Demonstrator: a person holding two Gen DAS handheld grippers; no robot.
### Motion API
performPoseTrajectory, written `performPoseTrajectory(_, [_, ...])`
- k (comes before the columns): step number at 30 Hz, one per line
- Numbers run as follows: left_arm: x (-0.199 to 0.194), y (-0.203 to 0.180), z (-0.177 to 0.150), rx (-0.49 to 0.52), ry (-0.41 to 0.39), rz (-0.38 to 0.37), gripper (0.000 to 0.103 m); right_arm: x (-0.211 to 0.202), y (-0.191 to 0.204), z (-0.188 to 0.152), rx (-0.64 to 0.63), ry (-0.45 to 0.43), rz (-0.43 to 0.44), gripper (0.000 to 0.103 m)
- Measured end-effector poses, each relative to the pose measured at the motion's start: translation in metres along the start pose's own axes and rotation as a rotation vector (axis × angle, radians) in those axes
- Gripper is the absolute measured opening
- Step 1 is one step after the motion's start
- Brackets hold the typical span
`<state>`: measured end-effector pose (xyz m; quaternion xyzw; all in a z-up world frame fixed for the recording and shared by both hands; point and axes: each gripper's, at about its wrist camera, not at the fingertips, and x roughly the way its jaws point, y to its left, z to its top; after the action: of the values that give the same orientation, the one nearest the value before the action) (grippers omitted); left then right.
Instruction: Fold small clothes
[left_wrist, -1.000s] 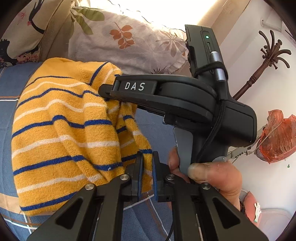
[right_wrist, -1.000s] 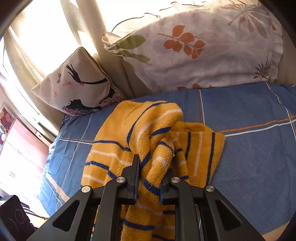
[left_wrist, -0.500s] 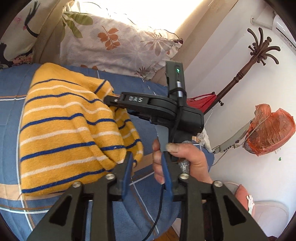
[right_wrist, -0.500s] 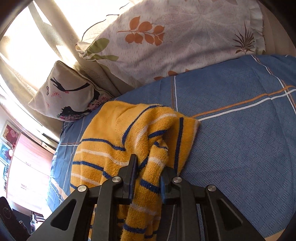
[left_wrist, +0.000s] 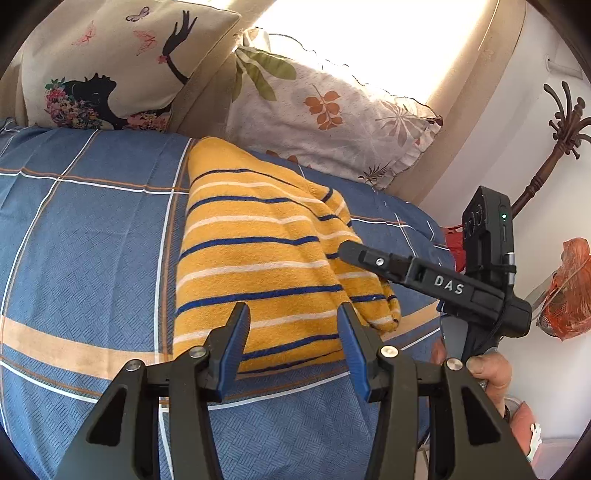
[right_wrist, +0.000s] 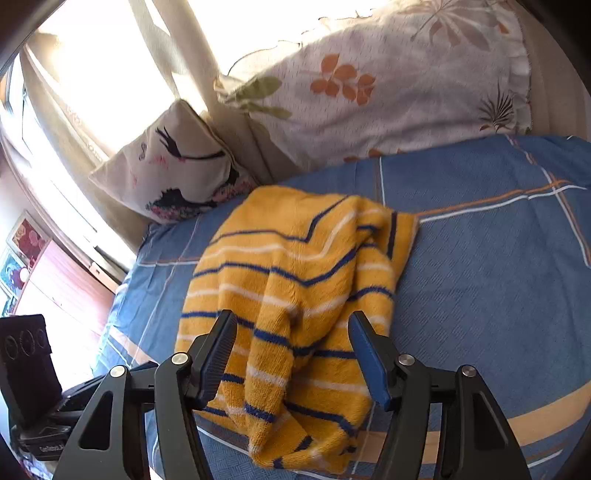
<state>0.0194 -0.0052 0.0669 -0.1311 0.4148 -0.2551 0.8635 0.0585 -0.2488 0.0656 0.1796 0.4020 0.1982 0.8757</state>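
1. Sweater (left_wrist: 266, 258): yellow knit with thin navy and white stripes. It lies on the bed (left_wrist: 92, 240), folded into a long, narrow bundle.
2. Left wrist view: the top layer is smooth, with stripes running straight across. At 3 o'clock a folded sleeve lies along the edge, its cuff ending near the lower right corner.
3. Right wrist view: the sweater (right_wrist: 295, 280) is rumpled down its middle. A raised ridge of knit runs from 12 to 6 o'clock, and the stripes bend into V shapes across it. The near end hangs loose at 6 o'clock.
4. Left gripper (left_wrist: 293, 343): jaws spread wide, holding nothing. They frame the sweater's near edge.
5. Right gripper (right_wrist: 291, 354): jaws spread wide, holding nothing, positioned over the near end of the sweater. In the left wrist view it reaches in from 3 o'clock, its tip over the sleeve.
6. Two pillows (left_wrist: 325, 122) stand at 12 o'clock beyond the sweater.
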Motion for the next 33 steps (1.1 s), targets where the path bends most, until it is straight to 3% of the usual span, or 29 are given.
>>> performPoseTrajectory(1, [-0.002,0.003,-0.001,-0.002,-0.001,0.003,0.047,0.007,0.001,-0.003,-0.004,0.019,0.006,0.044])
performPoseTrajectory(2, [-0.004,0.006,-0.002,-0.003,-0.003,0.006,0.047,0.012,0.001,-0.005,-0.003,0.035,0.011,0.014])
performPoseTrajectory(4, [-0.009,0.012,-0.002,-0.003,-0.013,0.019,0.048,0.010,-0.008,-0.006,0.035,0.020,0.018,0.014])
performPoseTrajectory(9, [-0.004,0.028,0.005,-0.007,-0.023,0.059,0.050,-0.007,-0.042,-0.013,0.115,-0.012,-0.108,0.014])
performPoseTrajectory(12, [0.017,0.039,0.007,-0.023,0.029,0.067,0.050,-0.004,-0.052,-0.020,0.133,0.013,-0.127,0.015])
performPoseTrajectory(14, [0.033,0.045,0.005,-0.036,0.079,0.071,0.050,-0.005,-0.052,-0.023,0.124,0.017,-0.122,0.024])
performPoseTrajectory(16, [0.043,0.050,0.001,-0.053,0.110,0.074,0.050,-0.016,-0.050,-0.022,0.123,-0.015,-0.133,0.032])
performPoseTrajectory(22, [0.046,0.054,-0.002,-0.068,0.116,0.054,0.052,-0.041,-0.021,0.009,0.050,-0.162,-0.168,0.032])
performPoseTrajectory(24, [0.045,0.054,-0.001,-0.071,0.115,0.054,0.053,-0.029,-0.010,0.023,0.029,-0.153,-0.129,0.032])
performPoseTrajectory(27, [0.041,0.055,-0.001,-0.073,0.112,0.052,0.053,0.011,0.000,0.044,0.008,-0.068,-0.108,0.033])
performPoseTrajectory(30, [0.034,0.053,-0.001,-0.066,0.103,0.055,0.053,0.057,-0.009,0.063,0.020,0.027,-0.187,0.033])
performPoseTrajectory(33, [0.022,0.052,0.001,-0.052,0.081,0.061,0.054,0.075,-0.028,0.077,0.034,0.017,-0.288,0.034])
